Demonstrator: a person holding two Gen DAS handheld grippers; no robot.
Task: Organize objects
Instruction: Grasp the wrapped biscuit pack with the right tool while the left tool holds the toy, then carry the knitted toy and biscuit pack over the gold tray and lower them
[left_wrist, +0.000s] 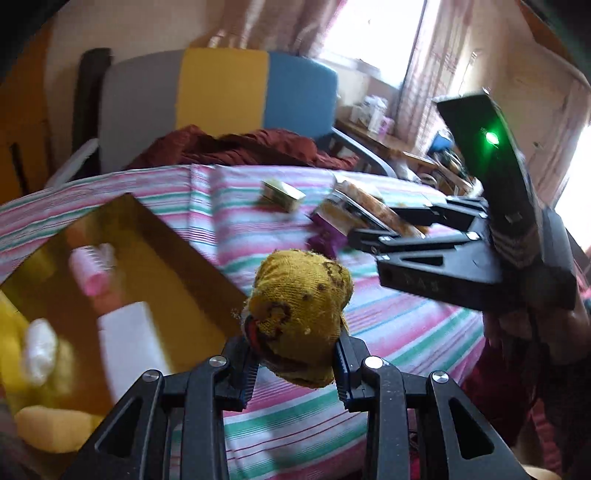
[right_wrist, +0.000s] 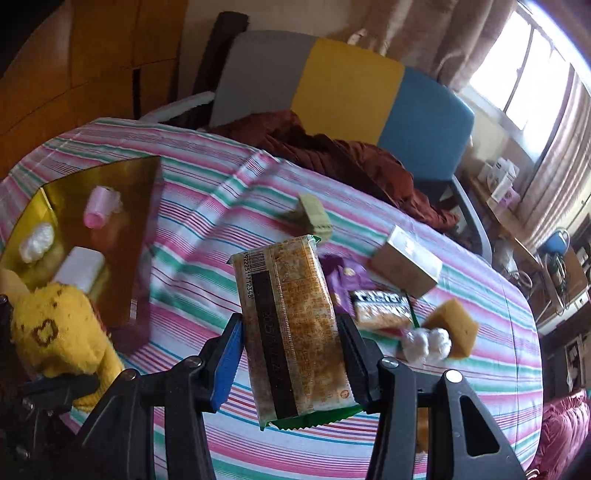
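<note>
The left gripper (left_wrist: 295, 363) is clamped on a yellow knitted cloth (left_wrist: 301, 314) above the striped table's (left_wrist: 388, 332) near edge – beside the gold box (left_wrist: 177, 258). The right gripper (right_wrist: 291, 360) pinches a snack packet (right_wrist: 295, 325) over the table's middle.

Striped bed (right_wrist: 229, 192) carries gold tray (right_wrist: 122, 221), boxes, sponge (right_wrist: 452, 325), perhaps snack packets.

We read a barcode number, roughly 6922251712348, printed beside the barcode at the top corner of the biscuit packet (right_wrist: 295, 325). A stamped date on its dark stripe starts with 2025; the rest is too faint to read.
</note>
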